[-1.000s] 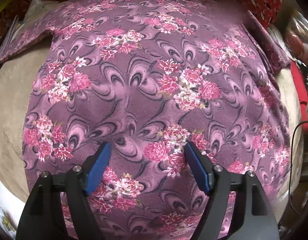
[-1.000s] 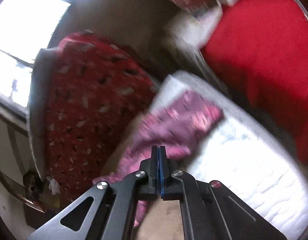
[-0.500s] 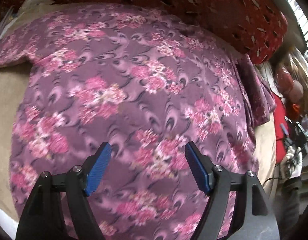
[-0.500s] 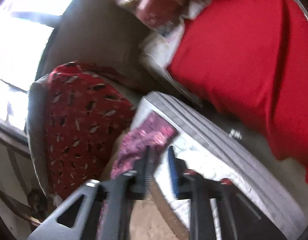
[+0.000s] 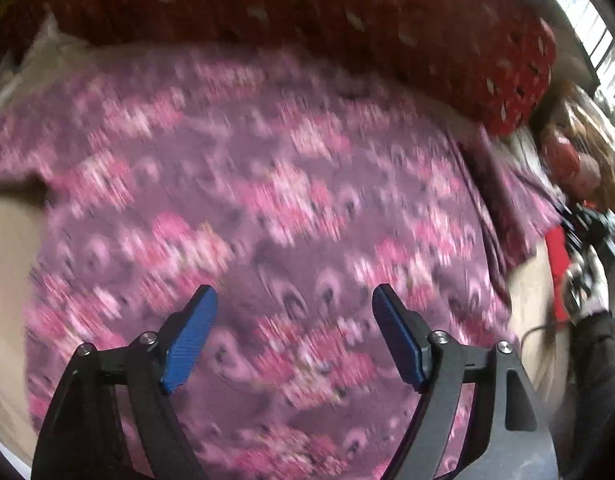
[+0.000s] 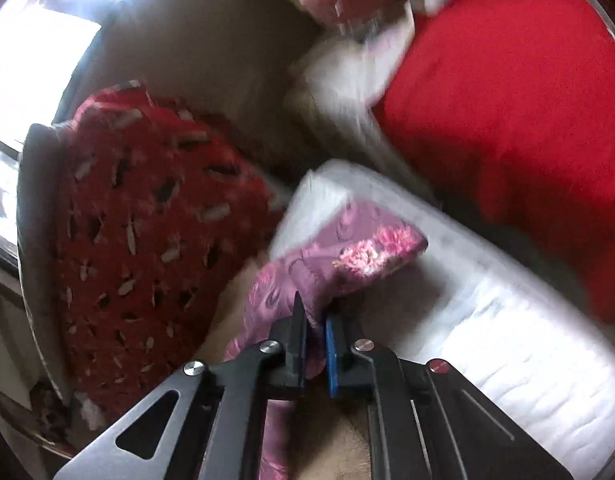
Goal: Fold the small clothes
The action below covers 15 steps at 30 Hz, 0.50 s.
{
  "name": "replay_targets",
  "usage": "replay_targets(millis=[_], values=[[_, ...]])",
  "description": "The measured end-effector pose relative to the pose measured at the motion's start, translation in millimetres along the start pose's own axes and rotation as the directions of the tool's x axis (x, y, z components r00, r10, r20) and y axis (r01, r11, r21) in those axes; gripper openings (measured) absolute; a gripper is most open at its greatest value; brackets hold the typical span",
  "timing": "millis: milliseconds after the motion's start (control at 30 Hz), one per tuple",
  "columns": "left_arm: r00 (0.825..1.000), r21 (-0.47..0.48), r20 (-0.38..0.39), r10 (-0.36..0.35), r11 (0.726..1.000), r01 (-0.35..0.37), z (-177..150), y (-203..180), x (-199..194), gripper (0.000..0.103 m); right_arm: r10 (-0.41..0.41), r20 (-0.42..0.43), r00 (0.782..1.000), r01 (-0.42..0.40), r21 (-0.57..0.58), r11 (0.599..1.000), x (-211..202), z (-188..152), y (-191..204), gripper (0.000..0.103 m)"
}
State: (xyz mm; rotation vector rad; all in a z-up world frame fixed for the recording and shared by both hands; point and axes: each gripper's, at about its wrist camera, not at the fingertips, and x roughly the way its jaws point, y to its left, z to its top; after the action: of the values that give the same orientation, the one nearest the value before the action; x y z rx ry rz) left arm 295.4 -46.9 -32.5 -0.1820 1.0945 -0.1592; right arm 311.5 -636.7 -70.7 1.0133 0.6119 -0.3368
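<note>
A purple garment with pink flowers (image 5: pixel 267 184) lies spread flat on a beige surface and fills the blurred left wrist view. Above it hovers my left gripper (image 5: pixel 293 292), its blue pads wide apart and still opening, with nothing between them. In the right wrist view a bunched corner of the same garment (image 6: pixel 347 252) drapes over a white quilted pad (image 6: pixel 487 320). My right gripper (image 6: pixel 313 320) is closing on a fold of that fabric, which is pinched between its pads.
A red cushion with pale flecks (image 5: pixel 387 20) (image 6: pixel 139 240) lies along the garment's far edge. A large red cloth (image 6: pixel 507 100) sits beyond the white pad. A bright window (image 6: pixel 27 40) is at the upper left. Beige bedding (image 5: pixel 11 240) shows left of the garment.
The left gripper has drifted over the garment toward the red cushion. The right gripper, shut and empty a second ago, opened and has closed on the garment's corner.
</note>
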Motion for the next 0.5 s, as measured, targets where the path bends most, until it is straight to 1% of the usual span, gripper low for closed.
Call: replay_targets(millis=[33, 67, 133, 200, 300, 367, 433, 500], values=[[1.000, -0.005, 0.027, 0.013, 1.000, -0.013, 7, 3, -2, 0.079, -0.012, 0.032, 0.999, 0.013, -0.023, 1.000, -8, 6, 1, 0.007], [0.998, -0.016, 0.050, 0.027, 1.000, -0.026, 14, 8, -3, 0.079, -0.043, 0.079, 0.996, 0.047, -0.048, 0.998, -21, 16, 0, 0.007], [0.997, -0.050, 0.059, 0.051, 0.998, -0.048, 25, 18, 1, 0.079, -0.125, 0.140, 0.982, 0.131, -0.039, 0.991, -41, 32, -9, 0.007], [0.997, -0.098, 0.059, 0.040, 0.995, -0.034, 34, 30, 7, 0.079, -0.173, 0.142, 0.975, 0.176, -0.006, 0.984, -49, 44, -20, 0.007], [0.998, -0.148, 0.050, 0.030, 0.989, -0.023, 40, 43, 18, 0.079, -0.158, 0.137, 0.978, 0.161, -0.004, 0.987, -57, 42, -21, 0.007], [0.999, -0.167, 0.044, 0.031, 0.986, -0.023, 41, 48, 26, 0.079, -0.140, 0.126, 0.982, 0.146, -0.043, 0.988, -58, 34, -10, 0.007], [0.999, -0.174, 0.050, 0.015, 0.985, -0.006, 36, 53, 30, 0.079, -0.113, 0.106, 0.988, 0.123, -0.088, 0.989, -56, 24, 7, 0.007], [0.998, -0.156, 0.067, 0.011, 0.988, 0.000, 32, 54, 30, 0.079, -0.086, 0.086, 0.993, 0.097, -0.132, 0.986, -55, 14, 25, 0.007]])
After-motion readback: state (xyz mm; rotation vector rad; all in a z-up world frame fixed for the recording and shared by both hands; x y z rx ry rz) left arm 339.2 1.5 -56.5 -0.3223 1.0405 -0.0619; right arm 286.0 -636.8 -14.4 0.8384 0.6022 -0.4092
